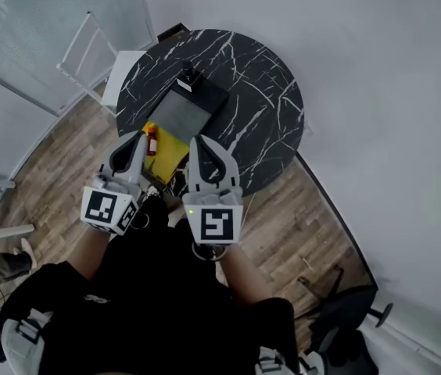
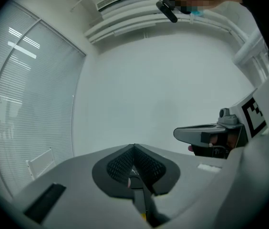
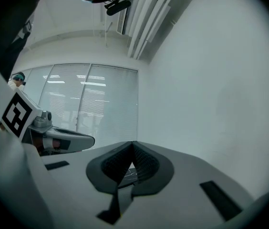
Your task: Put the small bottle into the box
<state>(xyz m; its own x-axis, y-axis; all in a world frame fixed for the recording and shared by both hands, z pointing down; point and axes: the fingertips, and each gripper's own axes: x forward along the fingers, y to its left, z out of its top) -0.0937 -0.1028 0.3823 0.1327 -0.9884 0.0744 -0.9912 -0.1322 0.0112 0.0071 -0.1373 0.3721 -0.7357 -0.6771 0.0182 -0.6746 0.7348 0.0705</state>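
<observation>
In the head view a round black marble table (image 1: pixel 259 92) carries a dark box (image 1: pixel 183 109) with a grey inside and a yellow part (image 1: pixel 167 153) at its near end. A small red bottle (image 1: pixel 152 141) lies on the yellow part, just right of my left gripper (image 1: pixel 138 139). My right gripper (image 1: pixel 205 141) hangs beside it over the table's near edge. Both are shut and hold nothing. The left gripper view shows its jaws (image 2: pixel 134 148) met, aimed at a white wall, as are the right gripper's (image 3: pixel 133 145).
A white wire rack (image 1: pixel 87 49) and a white stool (image 1: pixel 120 73) stand left of the table. A white wall runs along the right. A dark office chair base (image 1: pixel 345 311) sits at the lower right on the wooden floor (image 1: pixel 56 162).
</observation>
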